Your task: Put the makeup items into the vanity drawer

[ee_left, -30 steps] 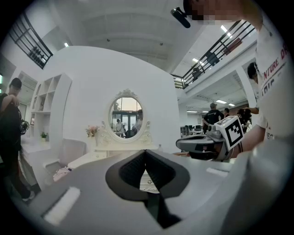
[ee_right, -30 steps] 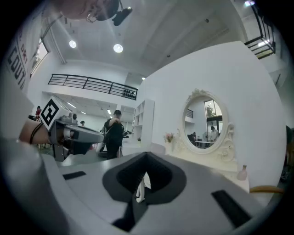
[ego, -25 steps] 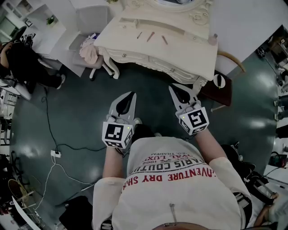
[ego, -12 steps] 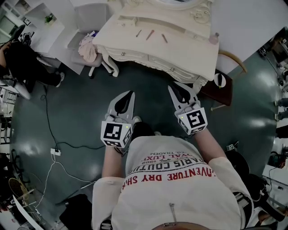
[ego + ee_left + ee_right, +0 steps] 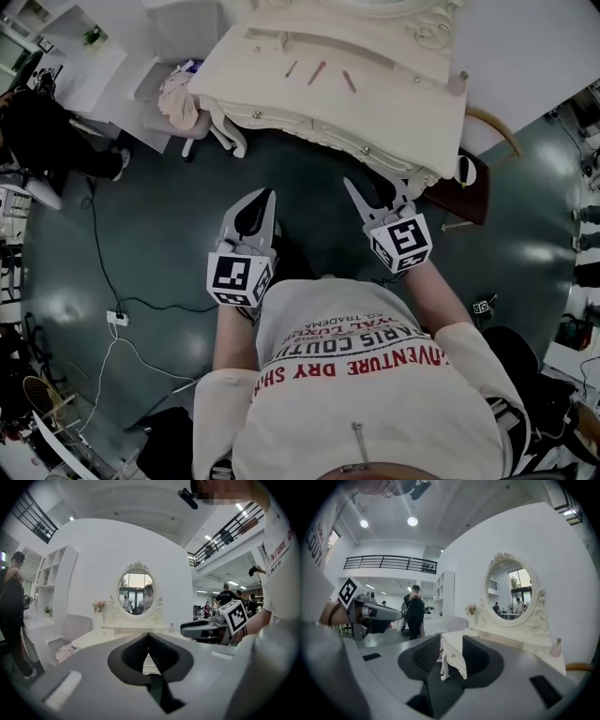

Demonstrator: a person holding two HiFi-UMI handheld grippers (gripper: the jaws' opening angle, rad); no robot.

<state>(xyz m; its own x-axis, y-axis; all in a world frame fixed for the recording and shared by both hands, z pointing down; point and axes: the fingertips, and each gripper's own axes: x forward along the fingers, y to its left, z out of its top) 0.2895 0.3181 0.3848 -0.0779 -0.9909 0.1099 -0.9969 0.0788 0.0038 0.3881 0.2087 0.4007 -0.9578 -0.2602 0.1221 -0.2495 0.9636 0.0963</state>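
Our left gripper [image 5: 149,635] points at the white vanity [image 5: 96,638], its jaws met at the tips with nothing between them. We see the oval mirror [image 5: 136,592] above them, our right gripper [image 5: 186,630] at the right, and a person in black [image 5: 11,606] at the far left.

A: Bright enough?
B: Yes, even white light from ceiling lamps [image 5: 412,521]; soft glare on the dark floor [image 5: 547,254].
A: Sharp?
B: Mostly. Edges bend and go black; the nearest foreground is blurred.
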